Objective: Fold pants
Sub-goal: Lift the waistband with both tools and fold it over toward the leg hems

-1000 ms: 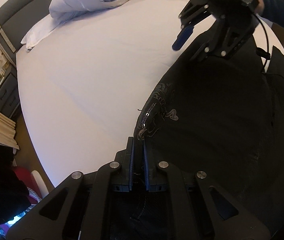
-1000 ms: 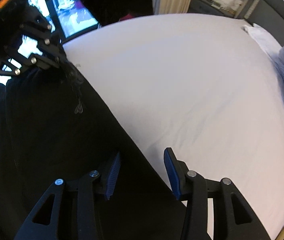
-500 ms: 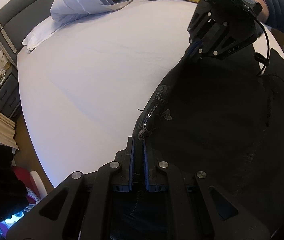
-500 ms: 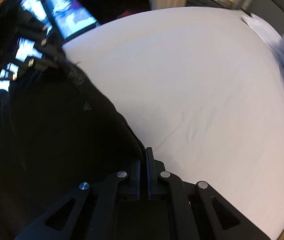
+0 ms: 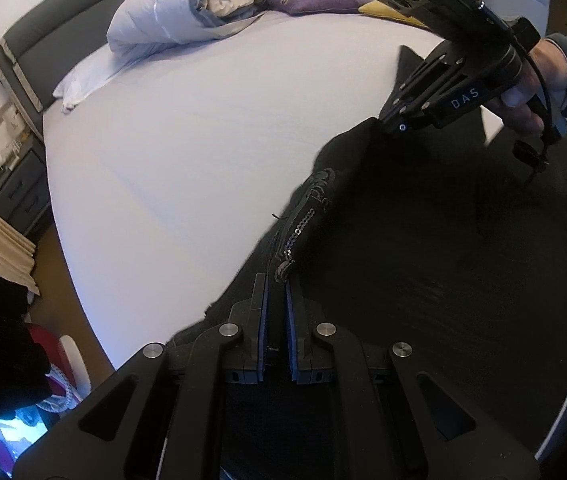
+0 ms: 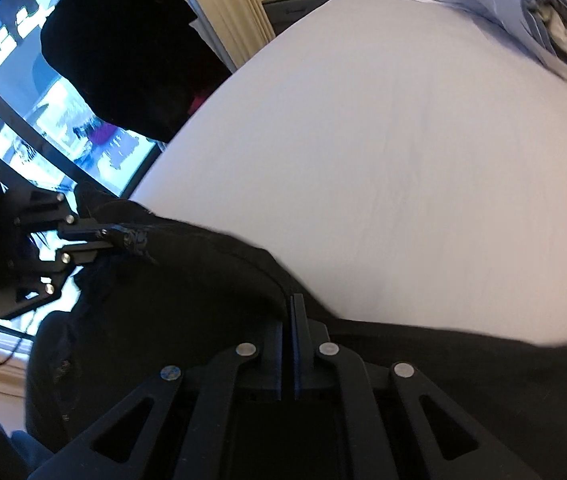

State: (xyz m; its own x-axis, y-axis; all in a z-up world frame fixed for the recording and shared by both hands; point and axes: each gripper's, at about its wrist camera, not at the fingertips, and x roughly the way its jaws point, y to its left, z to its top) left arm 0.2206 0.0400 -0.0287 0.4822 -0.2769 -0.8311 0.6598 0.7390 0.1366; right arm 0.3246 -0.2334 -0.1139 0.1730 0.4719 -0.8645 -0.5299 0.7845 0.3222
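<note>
Black pants [image 5: 423,240] with a sequinned strip along one edge lie on a white bed [image 5: 187,152], their near edge raised. My left gripper [image 5: 276,280] is shut on that edge beside the sequins. Farther along the same edge my right gripper [image 5: 379,122], held by a person's hand [image 5: 531,92], is shut on the cloth and lifts it. In the right wrist view the right gripper [image 6: 290,300] pinches the black pants [image 6: 187,300], and the left gripper [image 6: 113,236] grips them at the left.
A folded pale duvet [image 5: 179,20] and a pillow lie at the head of the bed by a grey headboard [image 5: 39,56]. A purple cushion [image 5: 319,0] sits at the far side. A nightstand [image 5: 15,188], curtain and a dark chair [image 6: 123,48] stand beside the bed.
The right gripper went from open over the pants' edge to shut on it, rolled and lifted. Both grippers have raised the edge off the bed and carried it across.
</note>
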